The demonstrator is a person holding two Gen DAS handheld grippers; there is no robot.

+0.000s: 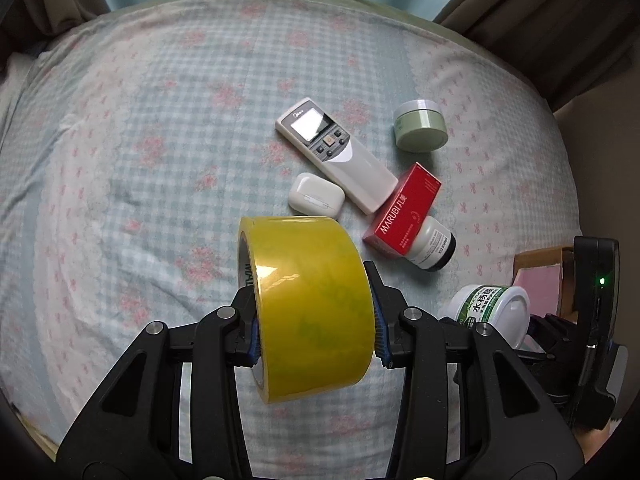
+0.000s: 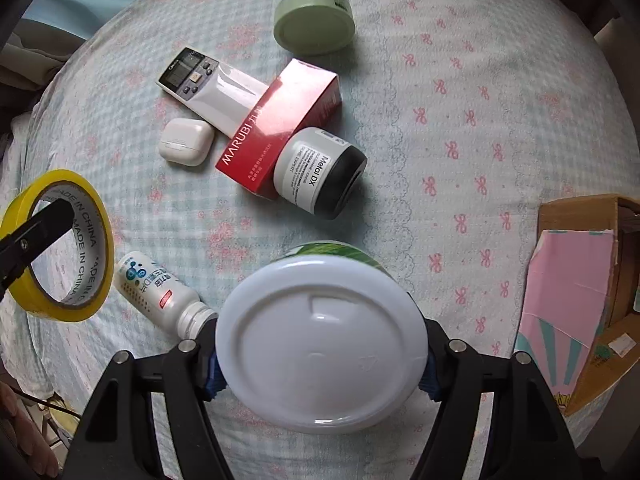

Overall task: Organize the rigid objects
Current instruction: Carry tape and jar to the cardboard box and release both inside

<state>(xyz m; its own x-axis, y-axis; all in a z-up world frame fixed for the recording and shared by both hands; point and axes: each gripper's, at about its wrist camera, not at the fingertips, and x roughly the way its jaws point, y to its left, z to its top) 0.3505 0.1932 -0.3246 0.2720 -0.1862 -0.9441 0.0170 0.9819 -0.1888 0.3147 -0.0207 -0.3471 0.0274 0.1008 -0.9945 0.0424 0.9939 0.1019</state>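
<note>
My left gripper [image 1: 316,332] is shut on a yellow tape roll [image 1: 308,308], held above the bed; the roll also shows in the right wrist view [image 2: 56,244]. My right gripper [image 2: 320,364] is shut on a white-lidded green jar [image 2: 320,344], which also shows in the left wrist view [image 1: 490,308]. On the bed lie a white remote [image 1: 332,152], a white earbud case [image 1: 316,200], a red MARUBI box [image 1: 402,212], a grey jar with a black cap [image 2: 320,172], a pale green jar [image 2: 314,20] and a white pill bottle [image 2: 156,292].
The bed [image 1: 160,160] has a checked, flowered sheet. An open cardboard box [image 2: 592,300] with a pink item inside stands at the right edge. Curtains [image 1: 540,20] hang behind the bed.
</note>
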